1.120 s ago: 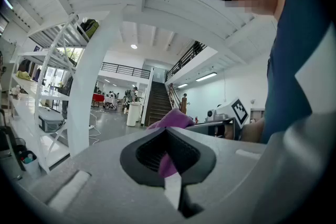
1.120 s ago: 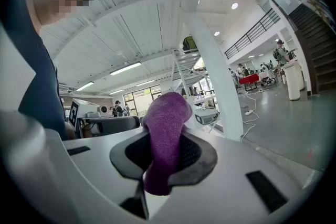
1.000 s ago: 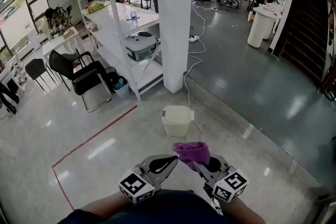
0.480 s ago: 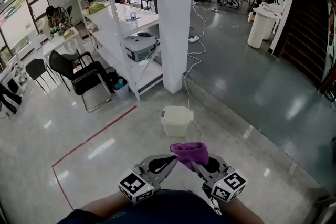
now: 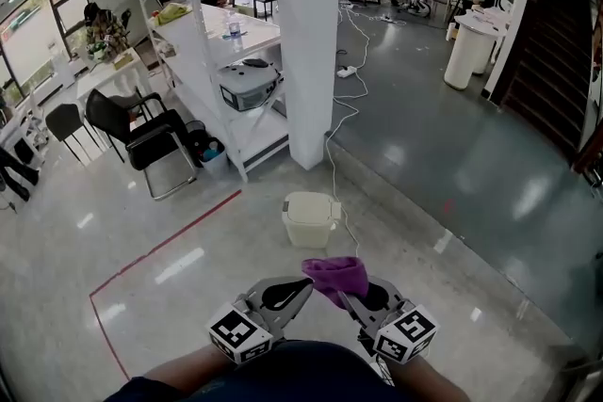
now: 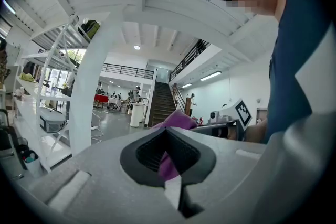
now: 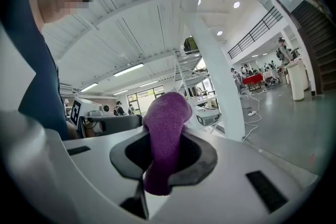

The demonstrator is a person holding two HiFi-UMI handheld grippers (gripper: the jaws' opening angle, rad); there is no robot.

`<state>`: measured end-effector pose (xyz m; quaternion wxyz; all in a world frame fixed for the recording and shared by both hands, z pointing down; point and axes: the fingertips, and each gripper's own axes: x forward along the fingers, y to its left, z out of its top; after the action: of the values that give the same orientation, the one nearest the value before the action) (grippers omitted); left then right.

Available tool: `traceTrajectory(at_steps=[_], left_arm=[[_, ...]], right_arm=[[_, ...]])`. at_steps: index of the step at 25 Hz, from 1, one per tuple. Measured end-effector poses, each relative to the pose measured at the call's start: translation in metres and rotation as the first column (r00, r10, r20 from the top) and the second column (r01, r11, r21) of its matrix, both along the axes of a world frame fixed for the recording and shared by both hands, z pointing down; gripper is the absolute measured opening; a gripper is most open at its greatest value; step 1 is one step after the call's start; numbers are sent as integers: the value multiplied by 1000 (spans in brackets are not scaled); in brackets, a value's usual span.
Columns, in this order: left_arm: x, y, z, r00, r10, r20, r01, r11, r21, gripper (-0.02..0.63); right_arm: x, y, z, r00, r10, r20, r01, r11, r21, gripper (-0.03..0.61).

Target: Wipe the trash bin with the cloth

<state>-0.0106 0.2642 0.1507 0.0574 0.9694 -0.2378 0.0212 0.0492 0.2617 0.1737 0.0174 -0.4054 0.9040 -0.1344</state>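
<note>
So: right claw clamps purple cloth; left claw closed, empty. Trash bin well ahead on floor. Best to close in and lead with the cloth's loose fold.

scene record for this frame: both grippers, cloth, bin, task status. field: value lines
left gripper: jaws together, nothing held
right gripper: shut on purple cloth
cloth state: bunched, sticking up out of the jaws, held low in front of the person
trash bin: cream, lid down, standing on the floor ahead, near the white pillar
cloth to bin: apart, no contact
task status: cloth in hand, wiping not yet begun
</note>
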Motion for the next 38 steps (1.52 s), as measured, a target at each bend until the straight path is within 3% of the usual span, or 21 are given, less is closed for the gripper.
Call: traceTrajectory(at_steps=[13,19,32,38], left_arm=[[28,-28,13,998,-68,-14,67,997,-25,3],[6,-74,18,998,-54,-32,53,998,-24,3],[-72,-240,13,999,19,-33,-19,1000,3,3],[-82,-288,19,1000,28,-13,-29,999,-33,3]], right_arm=[[42,-24,21,999,-23,-31,22,999,-35,80],[25,-66,28,998,3,-55,-6,999,-50,80],[-42,-224,26,992,98,-79,-102,994,-46,80],[-52,-268,28,988,127,-91,-131,990,-45,80]])
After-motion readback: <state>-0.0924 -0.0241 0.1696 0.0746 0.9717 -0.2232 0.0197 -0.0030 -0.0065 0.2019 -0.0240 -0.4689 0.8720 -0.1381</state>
